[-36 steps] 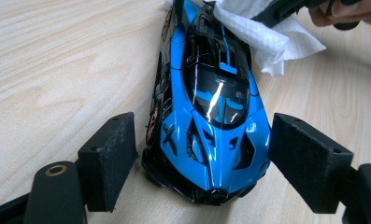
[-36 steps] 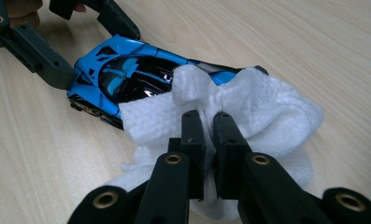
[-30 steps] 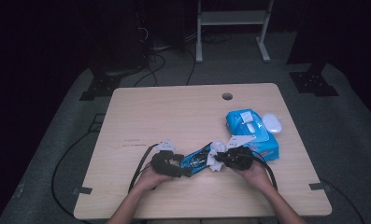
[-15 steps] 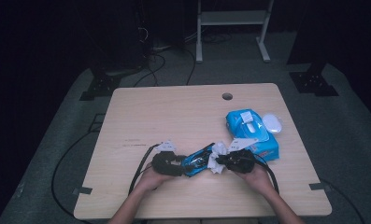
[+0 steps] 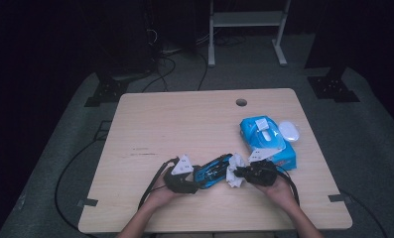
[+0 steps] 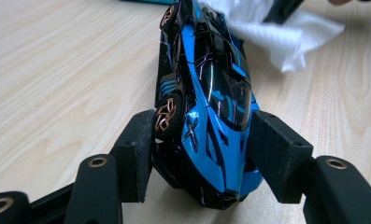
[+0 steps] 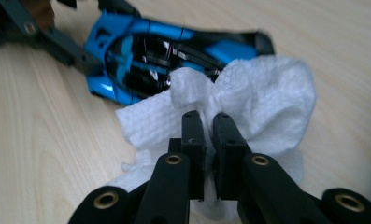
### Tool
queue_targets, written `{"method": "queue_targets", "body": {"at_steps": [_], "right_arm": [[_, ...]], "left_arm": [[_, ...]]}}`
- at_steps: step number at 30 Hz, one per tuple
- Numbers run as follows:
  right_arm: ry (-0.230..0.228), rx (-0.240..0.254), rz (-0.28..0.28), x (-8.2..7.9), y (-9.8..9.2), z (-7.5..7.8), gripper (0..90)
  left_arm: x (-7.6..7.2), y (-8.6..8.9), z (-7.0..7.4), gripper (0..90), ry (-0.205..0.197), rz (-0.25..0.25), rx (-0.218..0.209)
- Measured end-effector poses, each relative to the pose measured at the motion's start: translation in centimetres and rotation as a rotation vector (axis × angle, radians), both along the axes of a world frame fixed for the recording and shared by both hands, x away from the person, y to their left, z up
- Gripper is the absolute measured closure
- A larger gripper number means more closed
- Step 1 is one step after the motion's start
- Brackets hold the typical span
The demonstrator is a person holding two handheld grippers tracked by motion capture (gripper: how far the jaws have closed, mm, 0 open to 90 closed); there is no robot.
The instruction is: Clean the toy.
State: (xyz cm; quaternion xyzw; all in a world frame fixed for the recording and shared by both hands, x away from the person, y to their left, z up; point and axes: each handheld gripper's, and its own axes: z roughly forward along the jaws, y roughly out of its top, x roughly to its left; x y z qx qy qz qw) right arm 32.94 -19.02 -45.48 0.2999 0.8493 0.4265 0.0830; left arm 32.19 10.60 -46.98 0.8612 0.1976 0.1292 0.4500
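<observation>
Near the front edge of the worktop [image 5: 150,124], the blue toy car [image 5: 213,170] is lying between the two tools. The left hand-held gripper [image 6: 199,151] has just been closing its jaws and is now clamping the car's tail end. Against the car's far end, the right hand-held gripper [image 7: 209,140] is pinching a white tissue [image 7: 262,100], jaws pressed together. With the car now braced, wiping looks ready to proceed. Beyond the car, a blue wipes pack [image 5: 266,141] is lying.
</observation>
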Motion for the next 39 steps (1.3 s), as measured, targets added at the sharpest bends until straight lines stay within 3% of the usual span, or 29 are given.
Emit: {"method": "queue_targets", "body": {"at_steps": [4, 6, 9, 13, 17, 19, 22, 26, 28, 30, 33, 39], "right_arm": [[-0.029, 0.063, -0.010, -0.1, -0.1, 1.3, 84.0], [-0.052, 0.117, -0.014, 0.0, 0.2, 2.6, 84.0], [-0.107, 0.135, -0.023, 0.8, 0.7, 4.1, 84.0], [-0.101, 0.096, -0.033, 2.5, 2.2, 4.7, 83.8], [-0.053, -0.002, -0.032, 4.1, 3.2, 3.2, 83.8], [-0.032, 0.027, -0.036, 4.1, 2.9, 2.7, 83.9], [-0.030, 0.022, -0.030, 3.7, 2.6, 3.0, 84.0], [-0.045, 0.018, -0.020, 2.6, 2.2, 3.2, 84.0], [-0.049, 0.029, -0.020, 2.1, 1.8, 3.1, 84.0], [-0.046, 0.042, -0.020, 1.7, 1.4, 3.0, 84.0], [-0.056, 0.037, -0.017, 0.9, 0.9, 2.9, 83.9], [-0.070, 0.029, -0.017, 0.2, 0.8, 2.8, 83.8]], "left_arm": [[-0.5, -0.3, 0.1, 42.1, -0.047, -0.003, 0.028], [-0.7, -0.4, 0.2, 42.2, -0.071, -0.009, 0.047], [-1.0, -0.6, 0.3, 42.3, -0.096, -0.014, 0.063], [-1.2, -0.7, 0.3, 42.5, -0.109, -0.020, 0.075], [-1.1, -0.6, 0.3, 42.8, -0.111, -0.027, 0.070], [-1.1, -0.4, 0.3, 43.1, -0.113, -0.040, 0.066], [-1.1, -0.4, 0.5, 45.0, -0.106, -0.056, 0.042], [-0.8, -0.5, 0.5, 38.3, -0.034, -0.033, 0.018], [-0.7, -0.5, 0.3, 38.3, -0.008, -0.033, 0.003], [-0.7, -0.7, 0.1, 43.7, 0.006, -0.054, 0.001], [-0.7, -1.0, 0.0, 56.8, -0.011, -0.053, 0.040], [-0.3, -0.6, 0.2, 61.1, -0.034, -0.120, 0.047]]}}
